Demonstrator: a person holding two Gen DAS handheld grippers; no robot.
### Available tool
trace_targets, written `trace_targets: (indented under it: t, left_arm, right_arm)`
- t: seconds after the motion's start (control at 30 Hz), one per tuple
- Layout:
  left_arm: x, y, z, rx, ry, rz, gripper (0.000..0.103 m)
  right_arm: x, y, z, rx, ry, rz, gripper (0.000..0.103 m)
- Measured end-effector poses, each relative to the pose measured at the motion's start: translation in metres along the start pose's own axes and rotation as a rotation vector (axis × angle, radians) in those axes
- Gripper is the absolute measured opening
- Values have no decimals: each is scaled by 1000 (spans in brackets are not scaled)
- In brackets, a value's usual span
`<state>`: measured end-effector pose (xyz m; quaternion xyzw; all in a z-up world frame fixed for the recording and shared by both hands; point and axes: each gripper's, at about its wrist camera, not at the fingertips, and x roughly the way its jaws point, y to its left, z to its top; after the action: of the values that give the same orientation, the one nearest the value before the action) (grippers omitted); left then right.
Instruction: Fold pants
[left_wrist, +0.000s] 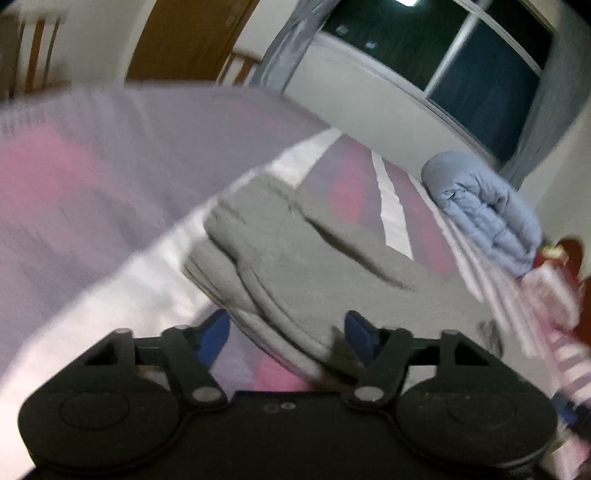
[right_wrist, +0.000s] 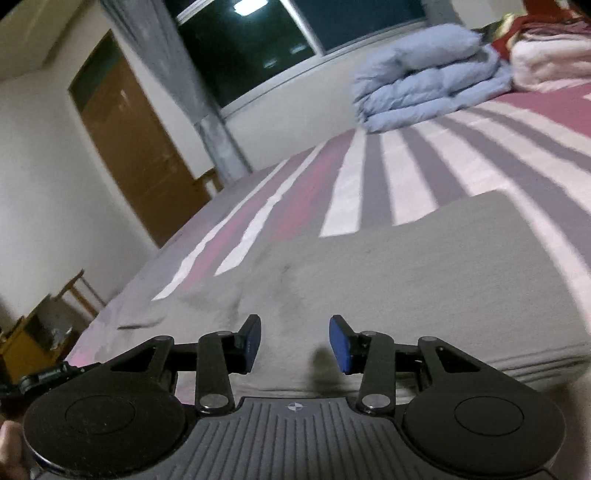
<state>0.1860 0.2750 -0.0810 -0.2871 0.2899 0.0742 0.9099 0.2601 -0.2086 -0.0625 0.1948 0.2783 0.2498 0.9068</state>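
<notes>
Grey pants (left_wrist: 317, 266) lie folded in layers on a striped bed, their thick edge running toward my left gripper (left_wrist: 288, 332). That gripper is open, its blue pads either side of the pants' near edge, holding nothing. In the right wrist view the pants (right_wrist: 406, 273) spread flat as a grey slab across the bed. My right gripper (right_wrist: 295, 341) is open just over their near edge, with cloth showing between the blue pads and not gripped.
The bed sheet (right_wrist: 369, 177) has pink, white and grey stripes. A folded light-blue duvet (right_wrist: 424, 77) lies at the far end, beside pink and red bedding (right_wrist: 546, 55). A wooden door (right_wrist: 125, 140), a curtain and a dark window stand beyond.
</notes>
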Motion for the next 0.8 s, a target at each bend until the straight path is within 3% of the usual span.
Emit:
trace_targets:
  t: [0.23,0.33,0.4,0.6,0.7,0.8]
  left_arm:
    - [38,40,9,-207,-5,-137,50]
    - [51,50,14,-254,-21,-163,35]
    - [51,42,12,-191,-35,-130,25]
    - [11,-16,13,29,-159,-65,21]
    - [-5,-48,15,52,-208,-70,21]
    - [-12,-98,4,160,-228,-50,21]
  right_arm:
    - [-39,-41,16,55,-104,-111,43]
    - [-49,-62,22,113,-127,-165,47]
    - [-53,-77,27,176,-143,-184,48]
    - [-80,-103,39,249,-183,-193,49]
    - [-94,-117,44,235,-190,-276,49]
    - [-99,-133,56,197,-165,-350,49]
